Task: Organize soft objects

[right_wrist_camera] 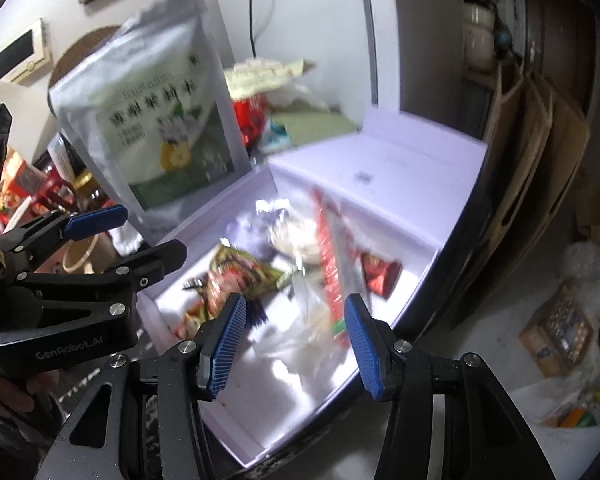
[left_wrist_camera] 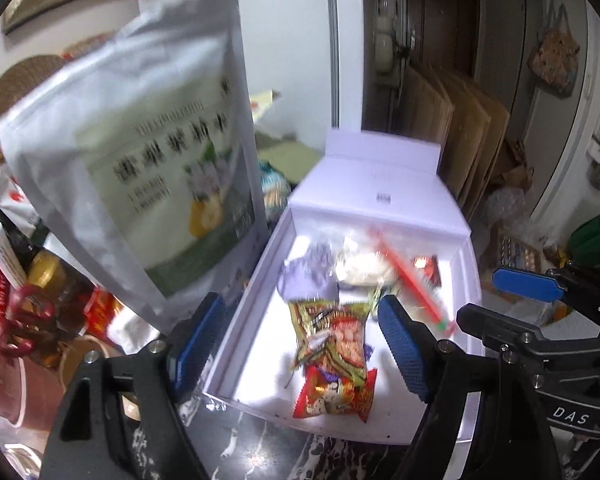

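A white open box holds several snack packets: a green and red one, a red one, a clear bag with a red zip strip and a purple wrapper. A large silver pouch with green print stands upright left of the box. My left gripper is open and empty above the box's near end. My right gripper is open and empty above the box's right side.
Jars, red packets, scissors and a paper cup crowd the table left of the box. Folded cardboard leans by the door behind. The box lid stands open at the far end.
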Motion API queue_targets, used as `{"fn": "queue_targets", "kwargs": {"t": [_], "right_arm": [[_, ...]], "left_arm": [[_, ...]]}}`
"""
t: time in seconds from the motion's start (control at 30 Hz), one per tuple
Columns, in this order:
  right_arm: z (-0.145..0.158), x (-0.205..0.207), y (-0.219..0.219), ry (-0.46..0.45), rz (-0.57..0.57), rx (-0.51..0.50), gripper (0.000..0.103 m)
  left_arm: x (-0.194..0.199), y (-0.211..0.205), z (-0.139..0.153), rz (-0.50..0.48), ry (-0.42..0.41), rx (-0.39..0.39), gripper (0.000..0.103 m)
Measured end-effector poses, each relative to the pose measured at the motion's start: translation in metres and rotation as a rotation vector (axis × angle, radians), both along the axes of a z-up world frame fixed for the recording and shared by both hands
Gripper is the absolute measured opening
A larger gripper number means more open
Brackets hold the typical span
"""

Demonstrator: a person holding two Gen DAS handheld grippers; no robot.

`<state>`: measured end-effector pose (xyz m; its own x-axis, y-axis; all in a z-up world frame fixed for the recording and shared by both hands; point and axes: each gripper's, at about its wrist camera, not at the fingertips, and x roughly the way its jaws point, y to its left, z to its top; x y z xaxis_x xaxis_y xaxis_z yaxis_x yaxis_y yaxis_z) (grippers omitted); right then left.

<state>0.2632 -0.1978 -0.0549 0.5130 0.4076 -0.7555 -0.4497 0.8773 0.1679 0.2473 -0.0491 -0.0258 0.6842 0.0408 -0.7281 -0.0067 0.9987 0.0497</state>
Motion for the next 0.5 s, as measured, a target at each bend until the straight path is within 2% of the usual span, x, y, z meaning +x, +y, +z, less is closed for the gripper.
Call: {"fn": "queue_targets", "kwargs": {"t": [0.33, 0.5], "right_arm": [[0.073, -0.029, -0.005, -0.187, -0.043, 0.017, 0.054], [0.102, -0.052, -0.007, -0.271, -0.067, 0.005, 0.062]], "left_arm": [[-0.023, 0.001, 0.055, -0.014, -0.126, -0.016, 0.079], [-0.042, 0.0, 0.074, -0.024, -0.175, -0.022, 0.079]]}}
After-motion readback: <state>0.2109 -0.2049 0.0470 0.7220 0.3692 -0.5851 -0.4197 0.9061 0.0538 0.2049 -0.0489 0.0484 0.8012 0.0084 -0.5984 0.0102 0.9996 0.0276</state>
